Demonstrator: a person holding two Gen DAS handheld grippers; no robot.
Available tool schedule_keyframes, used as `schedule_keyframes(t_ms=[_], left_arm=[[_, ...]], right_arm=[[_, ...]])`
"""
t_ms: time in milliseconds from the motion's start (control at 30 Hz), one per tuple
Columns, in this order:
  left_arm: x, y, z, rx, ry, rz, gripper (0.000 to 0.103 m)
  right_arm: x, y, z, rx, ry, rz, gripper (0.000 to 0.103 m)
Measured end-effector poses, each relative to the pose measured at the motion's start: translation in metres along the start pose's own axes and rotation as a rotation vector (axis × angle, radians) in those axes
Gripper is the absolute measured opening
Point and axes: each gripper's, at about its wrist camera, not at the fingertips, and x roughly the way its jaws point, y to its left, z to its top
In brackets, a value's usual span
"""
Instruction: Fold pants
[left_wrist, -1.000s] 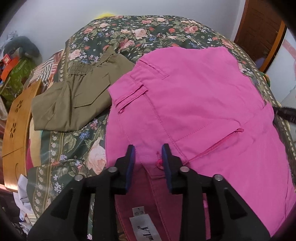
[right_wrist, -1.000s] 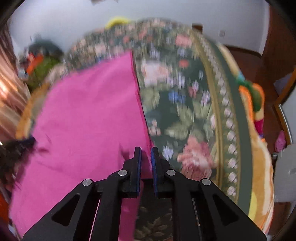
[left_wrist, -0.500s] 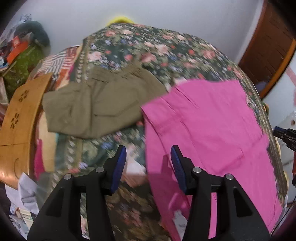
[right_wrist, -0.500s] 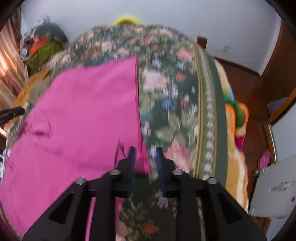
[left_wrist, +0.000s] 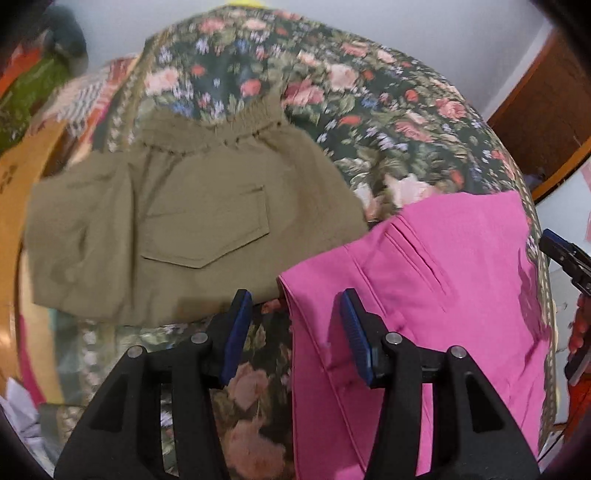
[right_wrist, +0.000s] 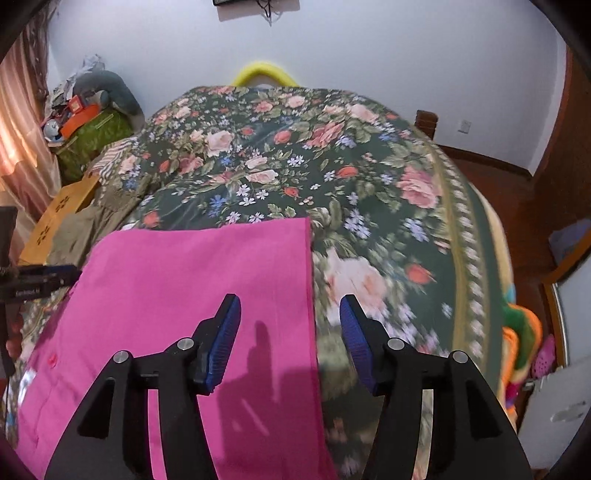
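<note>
Pink pants (left_wrist: 436, 295) lie folded flat on the floral bedspread (left_wrist: 369, 110); they also show in the right wrist view (right_wrist: 184, 295). My left gripper (left_wrist: 295, 325) is open and empty, above the pants' left edge. My right gripper (right_wrist: 290, 328) is open and empty, above the pants' right edge. The right gripper's tip shows at the far right of the left wrist view (left_wrist: 561, 254). The left gripper shows at the left edge of the right wrist view (right_wrist: 37, 282).
Folded olive pants (left_wrist: 177, 229) lie on the bed left of the pink ones. A wooden board (right_wrist: 59, 218) and clutter (right_wrist: 88, 122) sit by the bed's left side. A yellow object (right_wrist: 262, 72) is behind the bed. The floor (right_wrist: 517, 192) and wooden furniture are on the right.
Both grippers opened and let go of the pink pants. Both pulled back and up. The left one swung left toward the olive pants.
</note>
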Motion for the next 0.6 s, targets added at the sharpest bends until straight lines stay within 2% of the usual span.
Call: schedule_keyframes(t_ms=[100,167,233,267,333,367,500,533,600], left_arm=[[0.012,0.001,0.000,-0.025,0.001,-0.005,0.053],[0.017,-0.002,-0.002,0.001,0.001,0.002,0.053],[0.018,-0.006,-0.003,0.030,-0.004,0.013,0.052],[0.018,-0.008,-0.003,0.038,-0.005,0.005,0.048],[0.019,-0.007,-0.003,0.043,0.005,-0.041,0.030],[0.019,-0.008,-0.003,0.039,0.012,-0.044,0.029],[0.020,-0.016,-0.003,0.069,0.018,-0.017,0.019],[0.019,-0.019,-0.003,0.081,0.022,-0.011,0.011],[0.017,-0.023,-0.004,0.105,0.023,0.013,0.008]], right_arm=[[0.015,-0.004,0.009,-0.002,0.008,-0.023,0.052],[0.027,-0.006,0.015,0.008,0.006,-0.032,0.052],[0.036,-0.006,0.019,0.021,0.003,-0.004,0.052],[0.039,-0.005,0.019,0.029,-0.001,0.016,0.052],[0.041,-0.003,0.018,0.043,-0.016,0.033,0.050],[0.040,0.000,0.018,0.042,-0.025,0.043,0.039],[0.039,0.006,0.019,0.025,-0.043,0.039,0.007],[0.038,0.006,0.019,0.028,-0.042,0.048,0.006],[0.035,0.007,0.020,0.030,-0.045,0.049,0.004]])
